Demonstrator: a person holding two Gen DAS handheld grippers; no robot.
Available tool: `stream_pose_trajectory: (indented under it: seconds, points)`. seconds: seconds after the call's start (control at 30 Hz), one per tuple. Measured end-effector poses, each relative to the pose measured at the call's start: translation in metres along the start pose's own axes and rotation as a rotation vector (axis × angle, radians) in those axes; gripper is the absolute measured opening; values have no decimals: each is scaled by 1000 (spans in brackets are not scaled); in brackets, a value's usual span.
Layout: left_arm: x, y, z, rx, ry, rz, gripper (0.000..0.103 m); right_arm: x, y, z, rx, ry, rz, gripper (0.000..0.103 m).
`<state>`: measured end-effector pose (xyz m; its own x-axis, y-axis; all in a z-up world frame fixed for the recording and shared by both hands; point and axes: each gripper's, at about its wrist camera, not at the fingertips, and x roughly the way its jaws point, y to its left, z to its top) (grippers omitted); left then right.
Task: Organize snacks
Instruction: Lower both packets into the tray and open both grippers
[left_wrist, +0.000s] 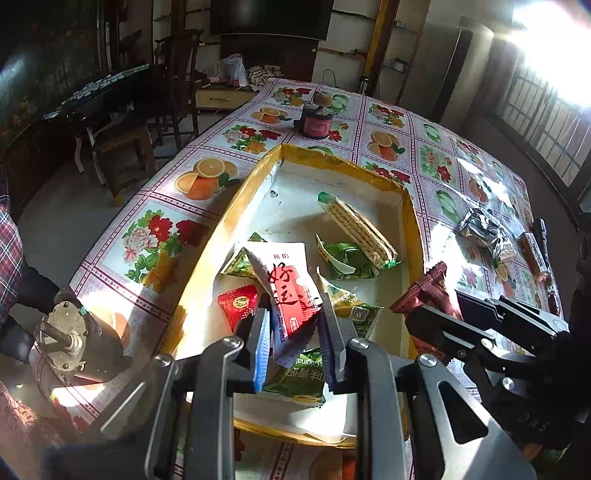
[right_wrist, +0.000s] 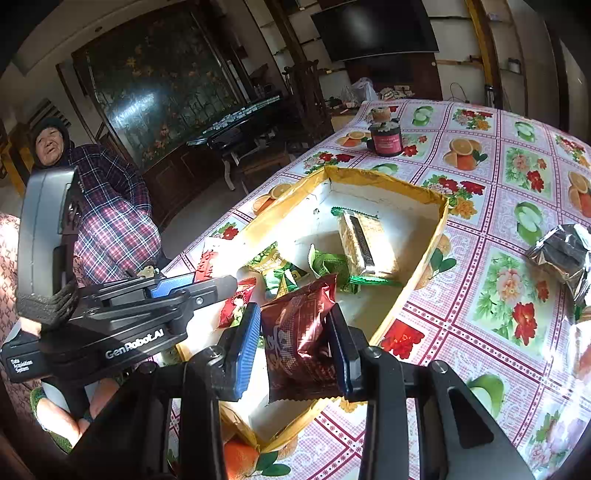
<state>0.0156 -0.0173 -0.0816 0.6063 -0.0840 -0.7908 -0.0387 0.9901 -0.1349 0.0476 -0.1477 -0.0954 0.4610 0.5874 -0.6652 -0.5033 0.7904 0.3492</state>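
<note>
Shallow yellow-rimmed box (left_wrist: 413, 221) on the table (left_wrist: 155, 258) is already loaded with several snacks. Left gripper (left_wrist: 293, 325) is clamped on a red-and-white packet (left_wrist: 288, 291), right gripper (right_wrist: 295, 343) on a maroon packet (right_wrist: 299, 332), both over the box. A foil bag (right_wrist: 561, 254) and possibly more are left outside.

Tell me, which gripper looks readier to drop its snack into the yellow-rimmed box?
Left, probably. The left gripper holds its white-and-red packet directly above the yellow-rimmed cardboard box. The right gripper grips a dark red foil packet near the box's edge, so it is close too.
</note>
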Motion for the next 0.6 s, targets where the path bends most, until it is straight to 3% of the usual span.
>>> stream_pose_trajectory:
  seconds: [0.6]
  points:
    - [19, -5, 0, 20, 42, 8, 28, 37, -10, 15, 4, 53, -25, 36]
